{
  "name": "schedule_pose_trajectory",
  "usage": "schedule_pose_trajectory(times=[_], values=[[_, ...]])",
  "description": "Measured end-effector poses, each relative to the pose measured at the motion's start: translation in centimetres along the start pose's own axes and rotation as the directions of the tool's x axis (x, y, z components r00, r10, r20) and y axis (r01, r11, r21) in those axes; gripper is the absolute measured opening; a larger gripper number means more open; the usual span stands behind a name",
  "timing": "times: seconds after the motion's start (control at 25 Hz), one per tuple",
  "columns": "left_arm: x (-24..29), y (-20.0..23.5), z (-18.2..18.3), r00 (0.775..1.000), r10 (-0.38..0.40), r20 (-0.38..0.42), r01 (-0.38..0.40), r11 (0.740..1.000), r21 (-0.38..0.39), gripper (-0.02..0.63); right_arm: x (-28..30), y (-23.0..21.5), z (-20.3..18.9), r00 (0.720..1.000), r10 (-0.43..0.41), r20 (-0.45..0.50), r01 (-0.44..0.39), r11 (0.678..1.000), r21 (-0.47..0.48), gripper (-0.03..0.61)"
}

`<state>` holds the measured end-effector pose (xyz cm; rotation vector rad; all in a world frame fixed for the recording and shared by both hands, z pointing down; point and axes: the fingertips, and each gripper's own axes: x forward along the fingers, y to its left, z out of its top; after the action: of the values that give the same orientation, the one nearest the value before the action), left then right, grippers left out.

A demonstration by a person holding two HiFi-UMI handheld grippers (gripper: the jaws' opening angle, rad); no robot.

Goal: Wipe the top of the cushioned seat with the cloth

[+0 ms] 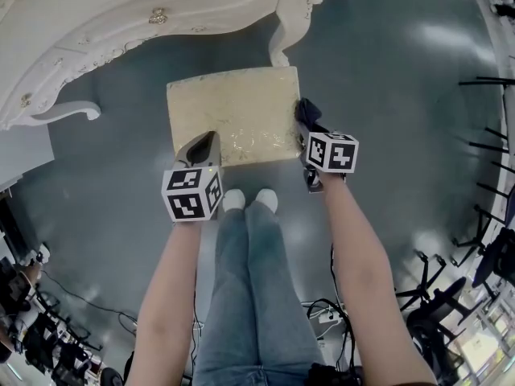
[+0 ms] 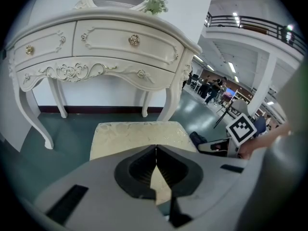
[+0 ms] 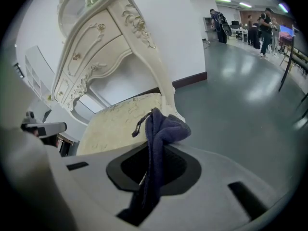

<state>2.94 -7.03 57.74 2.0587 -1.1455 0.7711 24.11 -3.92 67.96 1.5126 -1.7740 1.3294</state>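
The cushioned seat [image 1: 233,112] is a cream patterned stool on the grey floor in front of me; its top also fills the middle of the left gripper view [image 2: 139,133] and shows in the right gripper view [image 3: 120,121]. My right gripper [image 1: 306,123] is at the seat's right edge, shut on a dark blue cloth [image 3: 159,129] that bunches past the jaw tips; in the head view the cloth [image 1: 306,112] shows as a dark lump. My left gripper [image 1: 203,147] hovers over the seat's near left corner, jaws shut with nothing between them [image 2: 155,150].
A white ornate dressing table [image 1: 121,30] stands just beyond the seat, its curved leg [image 1: 288,22] touching the far right corner. My feet [image 1: 249,201] are close to the seat's near edge. Cables and stands [image 1: 475,248] lie to the right and behind.
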Motion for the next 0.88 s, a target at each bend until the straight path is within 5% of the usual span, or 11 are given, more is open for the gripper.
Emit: schedule_pose_trajectory(times=[0.64, 0.88], values=[[-3.1, 2.0, -0.5, 0.998, 0.037, 0.041, -0.036, 0.999, -0.038, 0.005, -0.4, 3.3, 0.0, 0.999, -0.034, -0.038, 0.029, 0.991, -0.128, 0.035], [-4.3, 2.9, -0.8, 0.997, 0.05, 0.058, -0.048, 0.998, -0.047, 0.005, 0.2, 6.5, -0.2, 0.998, 0.034, -0.054, -0.042, 0.986, -0.159, 0.035]])
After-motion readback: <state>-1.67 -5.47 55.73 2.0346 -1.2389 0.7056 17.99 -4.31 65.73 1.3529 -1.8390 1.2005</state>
